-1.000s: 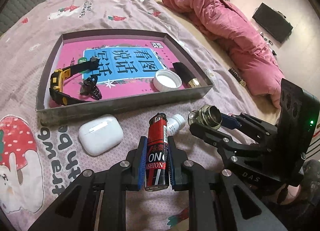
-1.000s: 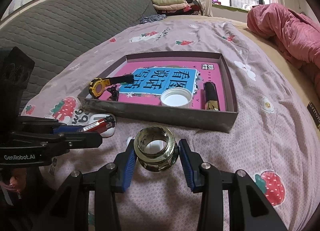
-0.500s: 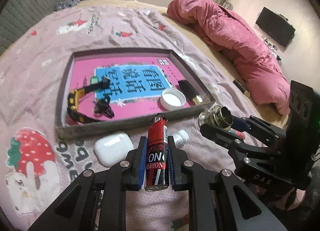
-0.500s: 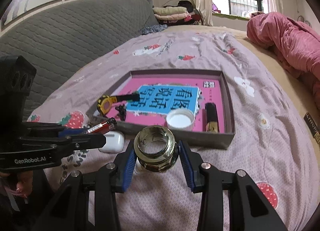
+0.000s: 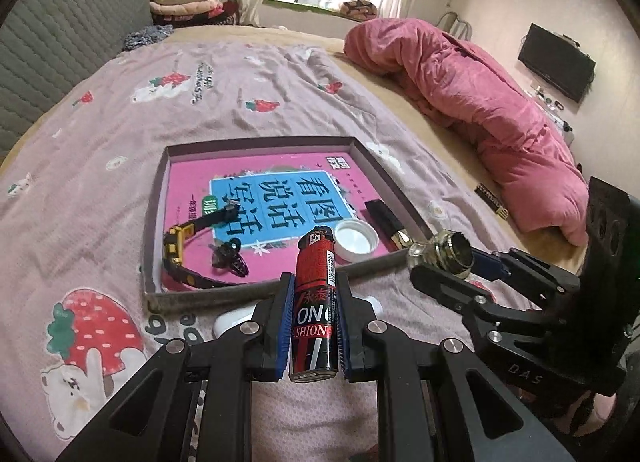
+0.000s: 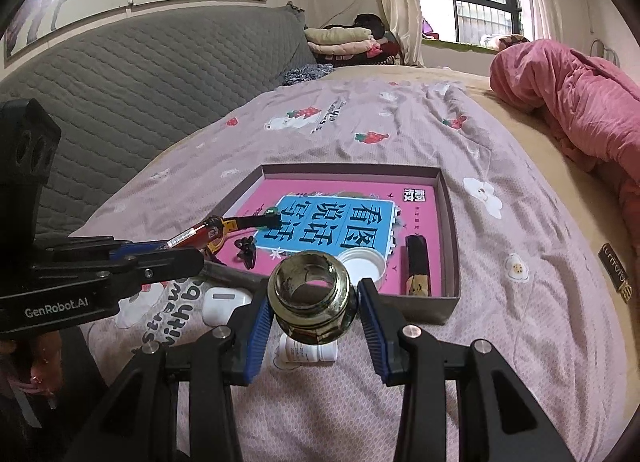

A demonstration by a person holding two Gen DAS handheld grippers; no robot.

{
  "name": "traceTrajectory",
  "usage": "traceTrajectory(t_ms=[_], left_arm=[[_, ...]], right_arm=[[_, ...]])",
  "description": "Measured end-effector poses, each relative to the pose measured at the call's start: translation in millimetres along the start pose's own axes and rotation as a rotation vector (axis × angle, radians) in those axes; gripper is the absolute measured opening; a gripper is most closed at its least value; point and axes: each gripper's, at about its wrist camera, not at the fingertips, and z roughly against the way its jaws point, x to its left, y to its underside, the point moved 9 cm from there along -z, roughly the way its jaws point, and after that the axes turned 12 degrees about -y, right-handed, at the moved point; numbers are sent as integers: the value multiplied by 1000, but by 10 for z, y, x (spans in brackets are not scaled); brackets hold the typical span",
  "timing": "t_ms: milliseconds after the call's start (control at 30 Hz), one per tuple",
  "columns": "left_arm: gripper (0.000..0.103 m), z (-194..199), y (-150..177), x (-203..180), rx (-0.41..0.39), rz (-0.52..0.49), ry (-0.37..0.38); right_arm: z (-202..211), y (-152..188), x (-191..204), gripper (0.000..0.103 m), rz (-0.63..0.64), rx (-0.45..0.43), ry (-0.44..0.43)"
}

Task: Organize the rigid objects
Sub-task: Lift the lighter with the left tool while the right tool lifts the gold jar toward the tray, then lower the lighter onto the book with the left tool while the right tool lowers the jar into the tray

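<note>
My left gripper (image 5: 313, 322) is shut on a red lighter (image 5: 314, 302), held above the bed in front of a shallow grey box (image 5: 256, 294). My right gripper (image 6: 313, 312) is shut on a brass pipe fitting (image 6: 313, 298), also lifted clear of the bedspread. In the left wrist view the fitting (image 5: 448, 252) shows at the right. The box (image 6: 450, 222) holds a pink book (image 5: 280, 190), a yellow-and-black watch (image 5: 180, 250), a black clip (image 5: 228, 258), a white cap (image 5: 356, 240) and a black-and-gold lipstick (image 5: 386, 218). A white earbud case (image 6: 222, 302) and a small white bottle (image 6: 308, 352) lie on the bedspread below the grippers.
A pink duvet (image 5: 480, 102) is heaped along the right of the bed. A grey padded headboard (image 6: 140, 82) runs along the left. Folded clothes (image 6: 344, 42) are stacked at the far end by the window. A small dark label (image 5: 490, 200) lies on the sheet right of the box.
Both grippers have risen with the lighter and the fitting; the box, earbud case and bottle now look smaller and lower. More of the room shows at the top.
</note>
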Motion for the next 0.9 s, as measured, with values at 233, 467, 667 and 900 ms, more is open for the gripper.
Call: traceTrajectory(t_ms=[233, 467, 667, 900], left_arm=[[19, 27, -124, 26, -20, 18, -20], [19, 14, -250, 19, -27, 37, -31], [19, 12, -365, 12, -42, 44, -35], [19, 17, -506, -18, -61, 39, -49]], right_arm=[[50, -113, -25, 42, 5, -21, 11], [80, -228, -76, 42, 9, -38, 30], [114, -329, -104, 42, 13, -59, 42], [125, -478, -131, 42, 17, -80, 48]])
